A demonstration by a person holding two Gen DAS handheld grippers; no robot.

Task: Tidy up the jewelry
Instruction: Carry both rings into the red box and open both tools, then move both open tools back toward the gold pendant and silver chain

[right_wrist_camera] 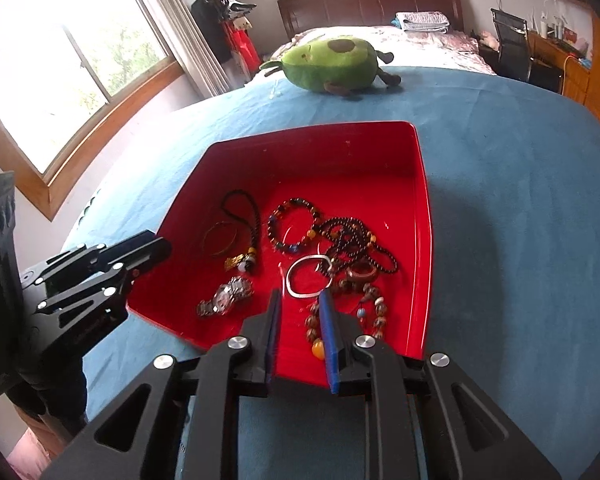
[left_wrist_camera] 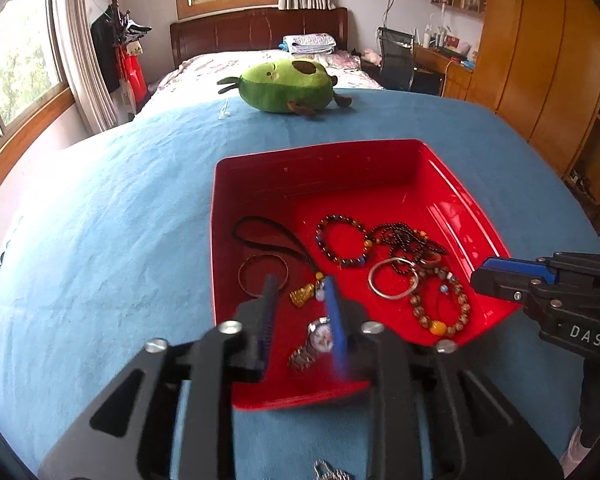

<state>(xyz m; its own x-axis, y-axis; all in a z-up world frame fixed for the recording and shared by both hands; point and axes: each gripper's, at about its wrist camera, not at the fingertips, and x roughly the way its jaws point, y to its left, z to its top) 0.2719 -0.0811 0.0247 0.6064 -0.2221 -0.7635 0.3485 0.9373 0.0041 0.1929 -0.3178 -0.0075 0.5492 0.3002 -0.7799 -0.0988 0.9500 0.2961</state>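
Your left gripper hangs over the near-left part of the red tray, jaws parted with nothing between them, the watch lying under them. Your right gripper hangs over the tray's near edge, jaws likewise parted and empty, just short of the silver bangle. All the jewelry lies in the tray: a thin bangle and black cord to the left, tangled bead bracelets to the right. Beyond, an avocado plush sits on the blue cloth, well clear.
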